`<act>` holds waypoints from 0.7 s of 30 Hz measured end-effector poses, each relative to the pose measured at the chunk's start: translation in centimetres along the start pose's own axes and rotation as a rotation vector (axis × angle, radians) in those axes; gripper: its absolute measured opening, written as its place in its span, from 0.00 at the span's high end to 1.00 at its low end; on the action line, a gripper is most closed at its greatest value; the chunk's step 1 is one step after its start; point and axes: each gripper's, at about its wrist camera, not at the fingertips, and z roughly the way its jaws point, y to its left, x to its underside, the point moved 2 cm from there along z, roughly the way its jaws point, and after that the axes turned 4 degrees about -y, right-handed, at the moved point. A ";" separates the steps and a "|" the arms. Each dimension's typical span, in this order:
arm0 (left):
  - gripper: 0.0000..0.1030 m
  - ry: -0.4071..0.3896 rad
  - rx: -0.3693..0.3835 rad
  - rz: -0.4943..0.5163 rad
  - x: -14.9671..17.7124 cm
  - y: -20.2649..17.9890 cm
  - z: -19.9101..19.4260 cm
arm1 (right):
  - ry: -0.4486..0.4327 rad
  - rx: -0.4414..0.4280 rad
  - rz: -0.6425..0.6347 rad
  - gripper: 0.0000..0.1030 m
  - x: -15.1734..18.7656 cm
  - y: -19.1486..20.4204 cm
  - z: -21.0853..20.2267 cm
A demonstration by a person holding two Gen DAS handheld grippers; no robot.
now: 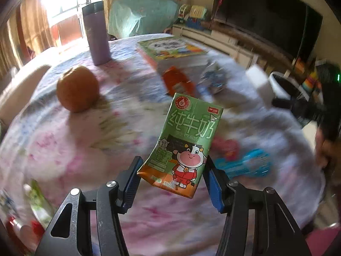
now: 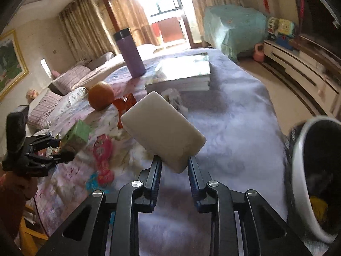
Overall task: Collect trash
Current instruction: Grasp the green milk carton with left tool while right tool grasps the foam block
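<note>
My left gripper (image 1: 173, 170) is shut on a green milk carton (image 1: 187, 140) with a cartoon cow, held above the table; it also shows in the right wrist view (image 2: 77, 133). My right gripper (image 2: 174, 164) is shut on a white foam block (image 2: 163, 128), held above the cloth. The block also shows in the left wrist view (image 1: 259, 80). A white trash bin (image 2: 298, 170) with a dark liner stands at the right edge of the table, also in the left wrist view (image 1: 281, 85). A red wrapper (image 1: 178, 81), a pink wrapper (image 2: 103, 155) and a blue wrapper (image 1: 245, 164) lie on the cloth.
An orange (image 1: 77, 88), a purple thermos (image 1: 98, 34) and a stack of books (image 2: 181, 72) are on the floral tablecloth (image 1: 106, 149). Crumpled paper (image 2: 173, 96) lies by the books. A TV cabinet (image 2: 302, 68) stands at the right, a sofa (image 2: 70, 79) at the left.
</note>
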 end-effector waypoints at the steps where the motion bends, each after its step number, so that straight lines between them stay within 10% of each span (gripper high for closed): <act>1: 0.47 -0.004 0.016 -0.017 0.1 -0.5 -0.2 | 0.015 0.020 0.013 0.75 0.4 -0.1 -0.2; 7: 0.46 0.017 0.064 -0.054 1.1 -3.2 0.9 | 0.077 -0.004 0.055 0.67 2.6 0.1 -1.6; 11: 0.46 0.038 0.024 -0.055 1.5 -4.3 2.2 | 0.035 0.006 -0.045 0.26 2.4 0.7 -2.3; 21: 0.45 -0.006 -0.013 -0.077 2.4 -5.1 2.0 | 0.064 -0.059 -0.284 0.21 1.8 2.8 1.0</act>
